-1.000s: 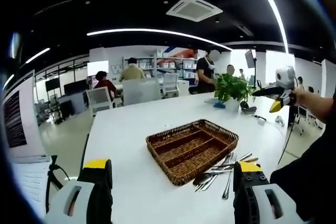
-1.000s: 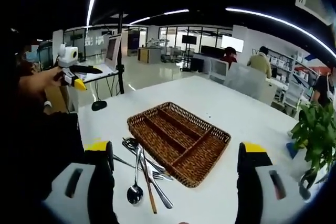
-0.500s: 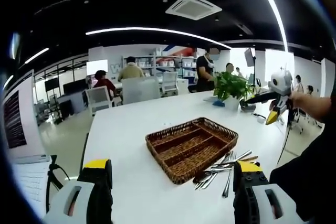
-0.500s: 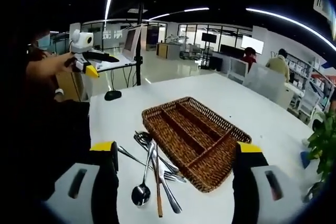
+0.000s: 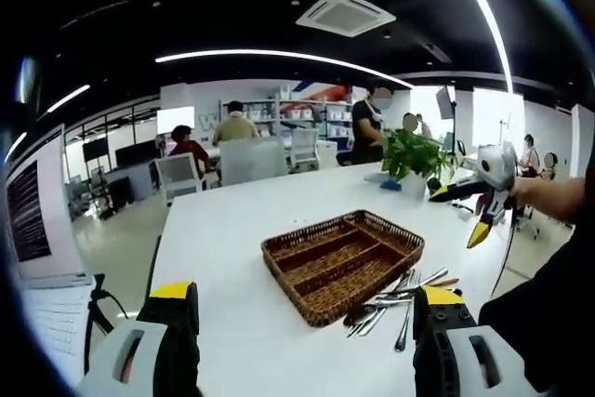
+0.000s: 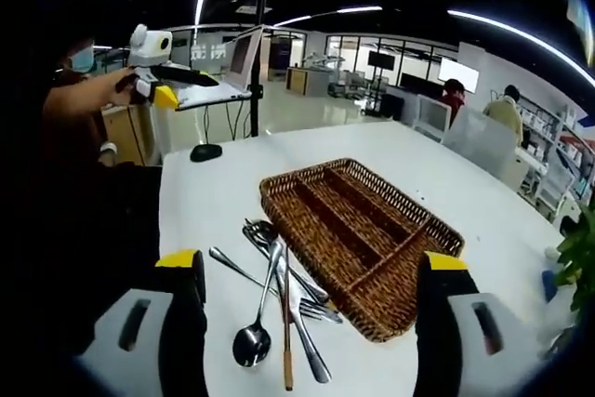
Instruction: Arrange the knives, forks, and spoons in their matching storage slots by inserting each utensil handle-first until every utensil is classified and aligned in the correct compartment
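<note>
On the table [image 6: 223, 202], the utensils [image 6: 279, 299] lay piled just beside the tray [image 6: 358, 230], at its seven o'clock.

Each view looks forward from above the tabletop [image 5: 232, 258], between its own claw's two wide-apart jaws. Both views share the wicker tray [image 5: 342, 262] [image 6: 358, 239] and the cutlery pile [image 5: 395, 297] [image 6: 279, 295], seen from opposite sides and not close. Each view also catches the other claw, raised at the side.

A white worktop [image 5: 232, 258] spans the middle. A potted plant [image 5: 414, 157] stands at its two o'clock end. White office chairs [image 5: 177, 177] sit at eleven o'clock, people behind them.
</note>
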The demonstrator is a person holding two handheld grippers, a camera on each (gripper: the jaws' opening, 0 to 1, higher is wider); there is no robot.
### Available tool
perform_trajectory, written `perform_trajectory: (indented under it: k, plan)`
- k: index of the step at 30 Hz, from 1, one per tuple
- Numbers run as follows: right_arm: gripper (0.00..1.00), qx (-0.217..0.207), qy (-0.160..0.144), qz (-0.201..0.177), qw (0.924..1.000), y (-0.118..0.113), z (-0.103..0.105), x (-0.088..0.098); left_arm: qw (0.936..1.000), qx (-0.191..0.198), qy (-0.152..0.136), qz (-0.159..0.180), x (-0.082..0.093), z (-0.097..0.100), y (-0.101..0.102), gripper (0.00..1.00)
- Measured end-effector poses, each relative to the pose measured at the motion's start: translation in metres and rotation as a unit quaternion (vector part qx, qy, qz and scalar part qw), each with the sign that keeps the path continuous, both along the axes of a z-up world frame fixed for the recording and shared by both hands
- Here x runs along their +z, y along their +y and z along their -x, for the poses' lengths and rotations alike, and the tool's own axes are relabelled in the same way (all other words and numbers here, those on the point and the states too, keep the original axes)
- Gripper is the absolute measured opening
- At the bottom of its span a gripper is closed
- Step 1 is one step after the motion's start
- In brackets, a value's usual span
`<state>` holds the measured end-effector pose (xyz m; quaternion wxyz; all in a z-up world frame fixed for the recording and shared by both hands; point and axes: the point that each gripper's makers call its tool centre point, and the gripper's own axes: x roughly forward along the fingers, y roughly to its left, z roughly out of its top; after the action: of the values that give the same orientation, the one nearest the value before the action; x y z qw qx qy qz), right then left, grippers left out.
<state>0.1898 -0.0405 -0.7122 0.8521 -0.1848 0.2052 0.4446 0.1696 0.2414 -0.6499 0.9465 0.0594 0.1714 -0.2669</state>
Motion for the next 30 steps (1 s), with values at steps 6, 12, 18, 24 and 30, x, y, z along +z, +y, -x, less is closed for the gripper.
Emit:
perform_trajectory:
  k: [6, 12, 18, 24, 30]
  plan:
    - [0.86, 0.016, 0.016, 0.012, 0.9997, 0.005, 0.007, -0.023, 1.0, 0.001, -0.005, -0.002, 0.002, 0.002, 0.001, 1.0]
    - [0.87, 0.022, 0.003, 0.012, 0.9997, 0.011, 0.008, -0.038, 1.0, 0.004, -0.004, -0.002, 0.002, 0.005, 0.002, 1.0]
    - [0.78, 0.037, 0.008, 0.017, 0.9991, 0.017, 0.015, -0.051, 1.0, 0.005, -0.006, -0.002, 0.004, 0.008, 0.004, 1.0]
    - [0.69, 0.055, 0.047, 0.013, 0.9973, 0.024, 0.025, -0.071, 0.9999, 0.009, -0.01, 0.002, 0.007, 0.009, 0.005, 1.0]
    - [0.6, 0.055, 0.056, 0.021, 0.9967, 0.026, 0.025, -0.086, 0.9999, 0.007, -0.009, 0.004, 0.005, 0.01, 0.003, 1.0]
